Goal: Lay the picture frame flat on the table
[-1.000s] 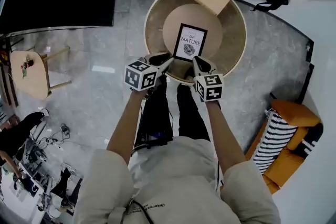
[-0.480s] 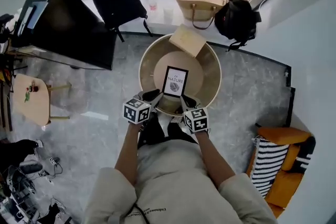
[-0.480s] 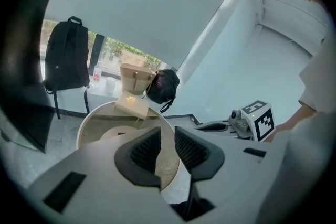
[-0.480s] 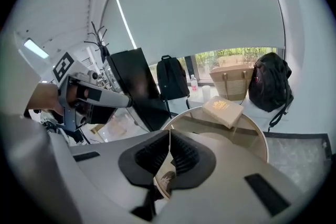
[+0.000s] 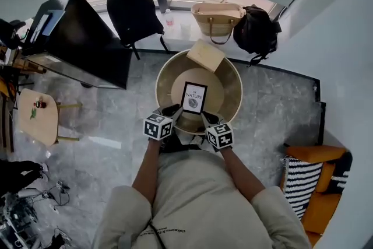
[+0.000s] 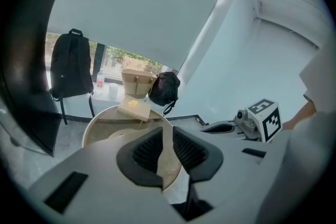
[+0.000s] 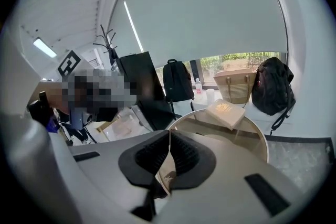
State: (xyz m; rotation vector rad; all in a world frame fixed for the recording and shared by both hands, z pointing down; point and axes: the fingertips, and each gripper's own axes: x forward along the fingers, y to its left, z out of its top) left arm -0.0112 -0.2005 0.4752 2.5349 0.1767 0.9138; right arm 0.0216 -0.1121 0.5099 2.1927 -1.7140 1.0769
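Picture frame (image 5: 193, 97) sits inside the round table's raised rim (image 5: 238, 96). Left gripper (image 5: 172, 113) and right gripper (image 5: 206, 118) both pinch its near edge. Tan box (image 5: 205, 55) rests on the far rim.

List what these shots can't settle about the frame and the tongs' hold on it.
- Grip of left tongs: left gripper view, narrow beige strip between the jaws; picture frame or table, can't tell.
- Frame's back and stand: head view, hidden by its own front.
- Frame's bottom edge, resting or lifted: head view, covered by both tongs; right gripper view shows only the thin edge the right tongs pinch.
- Small print under the title: head view, too small.
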